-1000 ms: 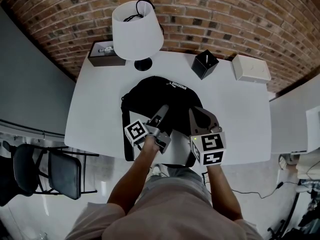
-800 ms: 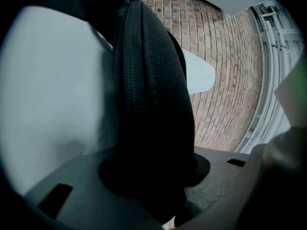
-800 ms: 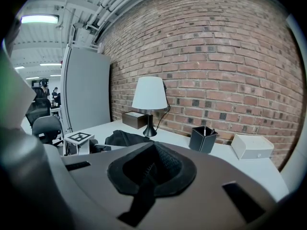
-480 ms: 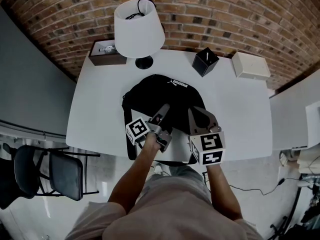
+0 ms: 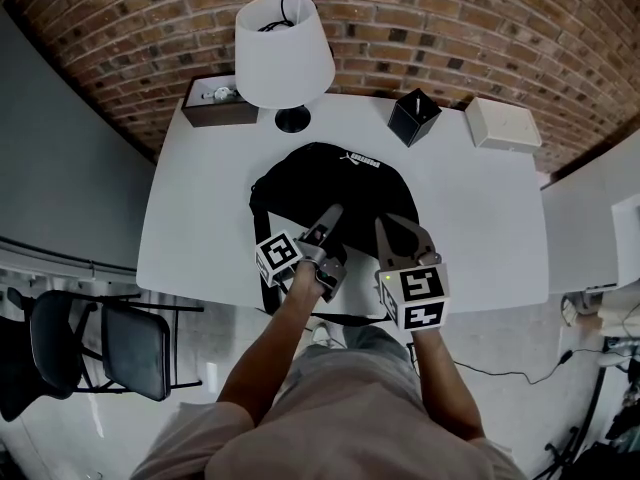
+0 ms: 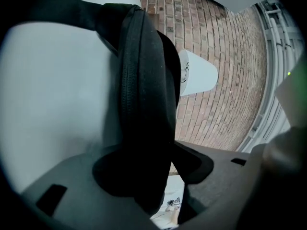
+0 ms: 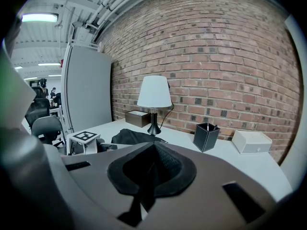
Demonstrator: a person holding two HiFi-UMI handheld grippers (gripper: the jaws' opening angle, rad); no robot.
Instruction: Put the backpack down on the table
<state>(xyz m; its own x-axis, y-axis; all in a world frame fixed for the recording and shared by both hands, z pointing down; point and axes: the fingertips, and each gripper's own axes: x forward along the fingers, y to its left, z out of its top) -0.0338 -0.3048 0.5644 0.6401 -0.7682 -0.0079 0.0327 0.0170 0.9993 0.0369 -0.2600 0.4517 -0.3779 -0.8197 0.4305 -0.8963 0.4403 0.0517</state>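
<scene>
The black backpack lies flat on the white table, with its straps trailing over the near edge. My left gripper points level at the bag's near side. Its jaws are opening, and in the left gripper view a padded, zippered edge of the backpack runs between them with a gap on one side. My right gripper sits at the bag's near right part. In the right gripper view its jaws are pinched together on a black strap that hangs below them.
At the table's back stand a white-shaded lamp, a brown box, a black pen holder and a white box, all against a brick wall. A black folding chair stands on the floor to the left.
Both grippers have drawn back a little toward the table's near edge relative to the backpack. The backpack itself has stayed where it lies.
</scene>
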